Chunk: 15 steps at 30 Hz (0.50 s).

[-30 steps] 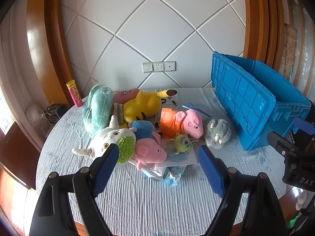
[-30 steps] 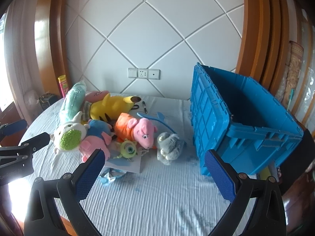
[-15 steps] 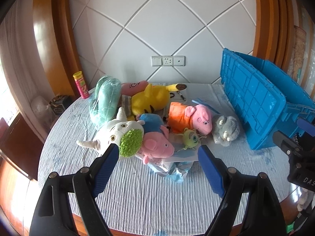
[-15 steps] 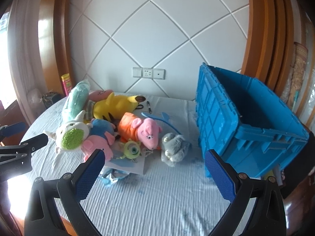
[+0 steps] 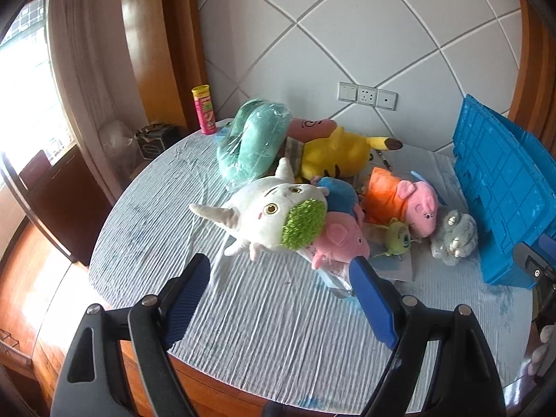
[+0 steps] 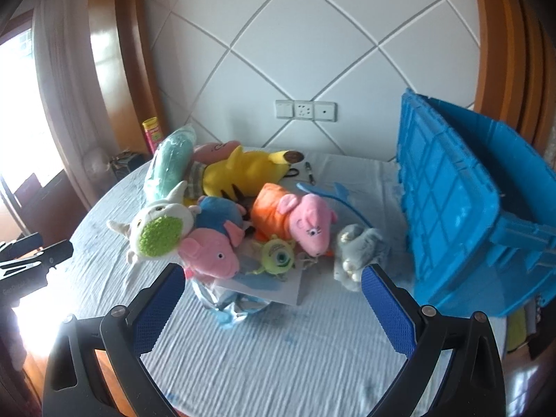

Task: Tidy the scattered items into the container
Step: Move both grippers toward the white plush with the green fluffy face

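Both tongs, left (image 5: 278,299) and right (image 6: 271,307), gaping empty; white plush (image 5: 267,217) looking light, squashy, gripping mid-body into blue crate (image 6: 462,205)

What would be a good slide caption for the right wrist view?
Open right hand-held gripper poised over a heap of plush toys on a round table, beside the blue crate.

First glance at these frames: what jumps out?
A heap of soft toys in the middle of the round table, with a yellow one at the back and a white one with a green patch in front. A big blue crate stands open to the right. Both hand-held grippers, left and right, are open and empty.
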{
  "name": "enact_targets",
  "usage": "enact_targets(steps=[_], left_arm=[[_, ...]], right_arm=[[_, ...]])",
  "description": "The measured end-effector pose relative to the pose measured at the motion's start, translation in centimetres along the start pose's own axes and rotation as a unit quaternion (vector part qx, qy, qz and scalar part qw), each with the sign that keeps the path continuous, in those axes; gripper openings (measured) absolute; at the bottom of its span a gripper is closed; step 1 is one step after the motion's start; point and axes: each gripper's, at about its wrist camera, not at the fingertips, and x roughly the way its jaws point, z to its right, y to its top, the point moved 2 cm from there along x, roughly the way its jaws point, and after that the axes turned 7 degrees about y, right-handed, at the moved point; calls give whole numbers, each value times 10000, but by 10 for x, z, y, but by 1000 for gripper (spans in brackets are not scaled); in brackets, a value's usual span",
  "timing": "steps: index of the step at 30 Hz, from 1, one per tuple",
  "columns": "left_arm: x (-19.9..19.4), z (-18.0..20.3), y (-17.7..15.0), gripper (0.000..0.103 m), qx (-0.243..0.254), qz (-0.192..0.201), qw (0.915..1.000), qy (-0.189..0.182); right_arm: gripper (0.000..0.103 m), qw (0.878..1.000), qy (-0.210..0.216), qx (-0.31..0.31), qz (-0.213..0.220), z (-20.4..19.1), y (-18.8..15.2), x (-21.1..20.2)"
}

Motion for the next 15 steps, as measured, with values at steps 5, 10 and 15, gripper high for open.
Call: enact_targets(steps=[5, 10, 15], left_arm=[[12, -35, -3, 83, -236, -145, 9994, 205], [24, -70, -2, 83, -308, -179, 9991, 251], [35, -106, 4, 83, -233, -122, 9994, 223]], right_arm=[[103, 9997, 121, -184, -142, -25, 1, 17], [103, 9991, 172, -321, -197, -61, 7, 31], [103, 9990, 192, -334, -233, -100, 12, 51]])
